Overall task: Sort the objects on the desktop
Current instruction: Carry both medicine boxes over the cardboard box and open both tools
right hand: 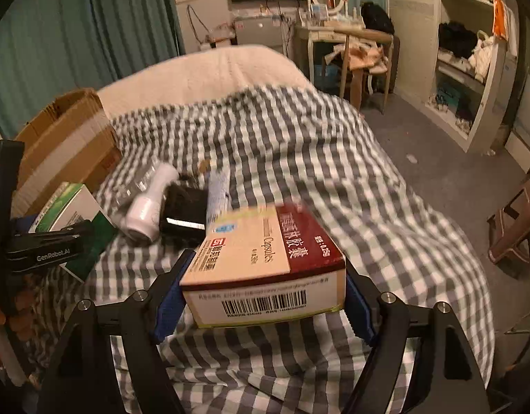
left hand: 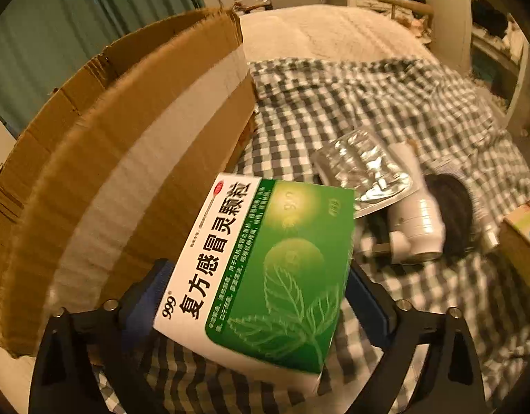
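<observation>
My left gripper [left hand: 258, 296] is shut on a green and white medicine box [left hand: 265, 269], held tilted above the checked blanket beside the open cardboard box [left hand: 134, 145]. My right gripper [right hand: 265, 296] is shut on a cream and dark red capsule box [right hand: 268, 258], barcode side facing me. In the right wrist view the left gripper [right hand: 47, 245] with the green box [right hand: 71, 210] shows at the left edge. On the blanket lie a foil blister pack [left hand: 365, 172], a white bottle [right hand: 149, 203], a black object [right hand: 185, 210] and a blue-printed packet [right hand: 218, 189].
The checked blanket [right hand: 299, 158] covers a bed with a cream cover [right hand: 203, 69] behind it. The cardboard box [right hand: 65, 141] stands at the bed's left. A chair [right hand: 365, 58], a shelf unit [right hand: 472, 51] and a brown stool [right hand: 517, 220] stand on the floor to the right.
</observation>
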The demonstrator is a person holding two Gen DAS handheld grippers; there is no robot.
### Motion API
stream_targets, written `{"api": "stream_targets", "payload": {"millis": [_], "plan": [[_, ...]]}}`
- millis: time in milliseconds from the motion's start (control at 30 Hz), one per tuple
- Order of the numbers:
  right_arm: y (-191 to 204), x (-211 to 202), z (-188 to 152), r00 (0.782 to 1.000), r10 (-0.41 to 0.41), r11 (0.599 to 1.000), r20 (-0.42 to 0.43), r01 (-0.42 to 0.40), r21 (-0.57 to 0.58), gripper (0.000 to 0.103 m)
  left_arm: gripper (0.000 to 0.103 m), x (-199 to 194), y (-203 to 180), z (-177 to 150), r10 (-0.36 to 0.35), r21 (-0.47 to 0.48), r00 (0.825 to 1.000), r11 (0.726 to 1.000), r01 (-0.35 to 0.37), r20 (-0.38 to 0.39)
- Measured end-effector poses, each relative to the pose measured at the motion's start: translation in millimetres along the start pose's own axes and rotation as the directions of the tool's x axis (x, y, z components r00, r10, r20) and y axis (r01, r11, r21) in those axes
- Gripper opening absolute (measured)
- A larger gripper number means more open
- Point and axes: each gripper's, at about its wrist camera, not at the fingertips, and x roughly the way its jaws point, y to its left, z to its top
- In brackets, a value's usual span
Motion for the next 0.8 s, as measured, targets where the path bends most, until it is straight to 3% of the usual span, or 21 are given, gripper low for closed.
{"api": "stream_targets", "payload": {"millis": [100,233,467,600,700,800], "plan": [[10,-14,12,0.999,0.013,0.999,0.046,-0.011,-0.037,0.076,0.089,-18,17,7,-0.095,-0.111,0.994,0.989,0.1,0.048],[30,-33,31,0.994,0.049,0.994,0.095,-0.04,-0.099,0.075,0.088,-47,38,11,-0.21,-0.21,0.969,0.949,0.235,0.132],[65,-66,66,0.976,0.13,0.982,0.173,-0.102,-0.162,0.075,0.087,-91,42,20,-0.215,-0.194,0.934,0.941,0.275,0.285],[85,-83,93,0.953,0.23,0.966,0.196,-0.2,-0.163,0.075,0.087,-130,77,20,-0.14,-0.25,0.913,0.936,0.248,0.383],[115,-88,116,0.925,0.327,0.937,0.194,-0.29,-0.197,0.075,0.087,-150,119,23,0.01,-0.369,0.917,0.917,0.15,0.399],[161,-83,135,0.891,0.421,0.895,0.17,-0.378,-0.237,0.075,0.087,-149,167,23,0.114,-0.456,0.92,0.887,0.076,0.375]]}}
